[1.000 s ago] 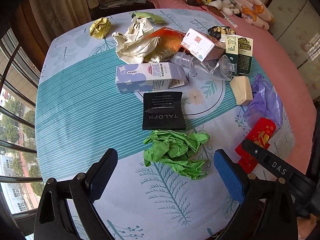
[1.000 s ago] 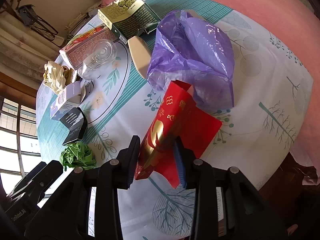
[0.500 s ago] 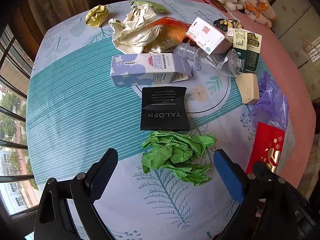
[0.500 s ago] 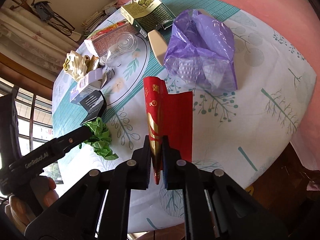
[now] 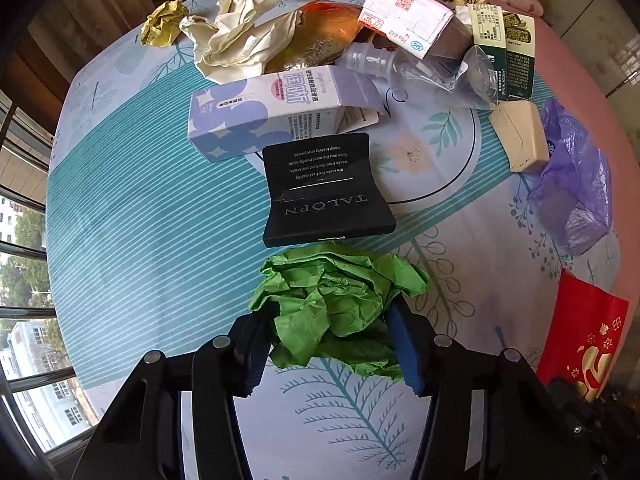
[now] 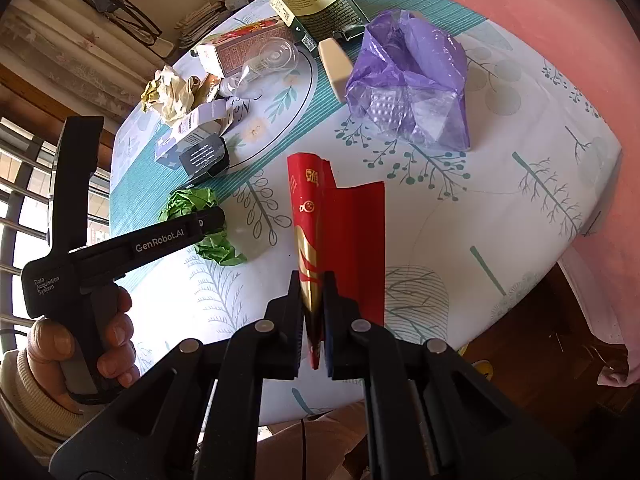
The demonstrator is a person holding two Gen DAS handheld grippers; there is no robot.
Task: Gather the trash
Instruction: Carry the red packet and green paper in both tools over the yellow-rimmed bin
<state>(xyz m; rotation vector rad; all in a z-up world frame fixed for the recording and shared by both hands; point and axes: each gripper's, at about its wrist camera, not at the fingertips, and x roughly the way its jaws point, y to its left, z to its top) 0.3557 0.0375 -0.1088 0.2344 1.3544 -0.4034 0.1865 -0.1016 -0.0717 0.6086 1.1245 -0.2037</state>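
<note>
A crumpled green paper (image 5: 336, 296) lies on the patterned tablecloth (image 5: 140, 200) just below a black TALOPN box (image 5: 326, 188). My left gripper (image 5: 328, 340) has its black and blue fingers pressed against both sides of the green paper. The right wrist view shows that same gripper (image 6: 208, 220) over the green paper (image 6: 188, 204), with a hand (image 6: 116, 336) around its handle. My right gripper (image 6: 312, 308) is shut on a red and gold packet (image 6: 352, 232), held above the table's near edge. That red packet (image 5: 580, 340) shows at the lower right of the left wrist view.
A purple-and-white carton (image 5: 264, 116), cream crumpled paper (image 5: 240, 36), a yellow paper ball (image 5: 164, 22), a clear bottle (image 5: 420, 68), green boxes (image 5: 504, 48) and a beige block (image 5: 520, 140) crowd the far half. A purple plastic bag (image 6: 408, 88) lies right.
My left gripper moved forward over the green paper and its fingers closed in onto it. The right gripper closed on the red packet and lifted it upright off the cloth.
</note>
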